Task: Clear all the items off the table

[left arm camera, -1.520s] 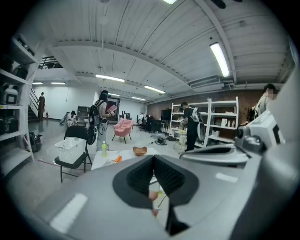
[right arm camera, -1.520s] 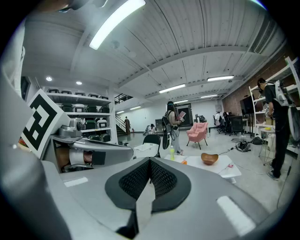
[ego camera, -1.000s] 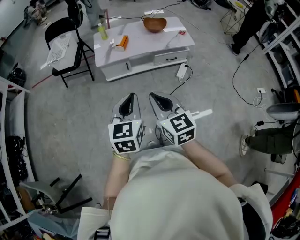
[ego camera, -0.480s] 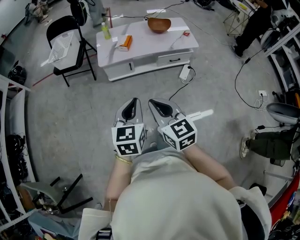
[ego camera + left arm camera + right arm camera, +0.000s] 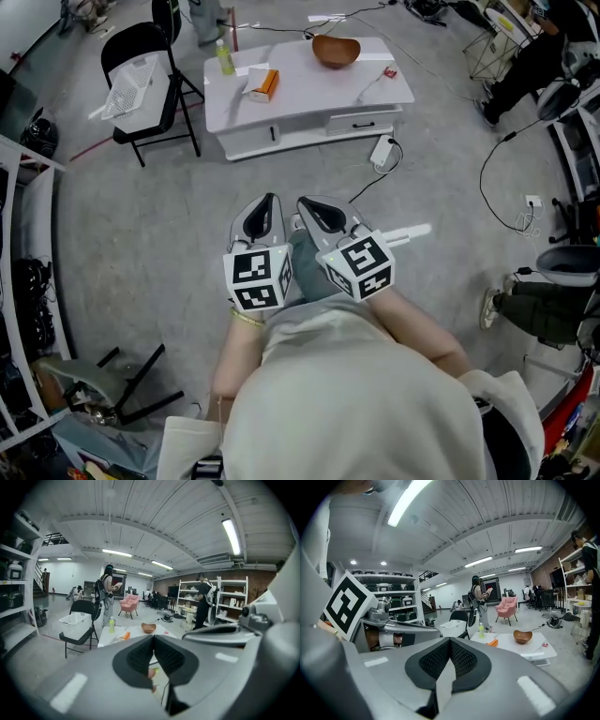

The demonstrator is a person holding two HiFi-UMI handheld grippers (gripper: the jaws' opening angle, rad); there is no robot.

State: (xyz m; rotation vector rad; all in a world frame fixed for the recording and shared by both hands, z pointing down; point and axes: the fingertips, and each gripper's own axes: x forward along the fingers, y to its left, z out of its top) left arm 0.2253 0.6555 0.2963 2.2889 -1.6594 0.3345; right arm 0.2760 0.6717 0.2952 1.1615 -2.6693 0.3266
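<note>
The white counter (image 5: pixel 309 101) carried a wooden bowl (image 5: pixel 336 50), a small green bottle (image 5: pixel 225 59), an orange box (image 5: pixel 266 84) and a tiny red item (image 5: pixel 389 72) near its right end. By my judgement the bowl would be stiff and rather light, and best taken by pinching its rim. The bottle would be light and smooth, so it could slip, and the jaws should close across the middle of its body. The box looked like thin carton, easy to dent, so a gentle hold across its narrow sides would suit. The red item was too small to tell what it was. The left gripper (image 5: pixel 264 208) and the right gripper (image 5: pixel 314 208) both had their jaws clenched together with nothing between them, and they were held side by side close in front of the person. All the things lay well apart from the jaws, far ahead across bare floor (image 5: pixel 141 225), the bottle and the box more toward the left gripper's side, the bowl and the red item more toward the right.
</note>
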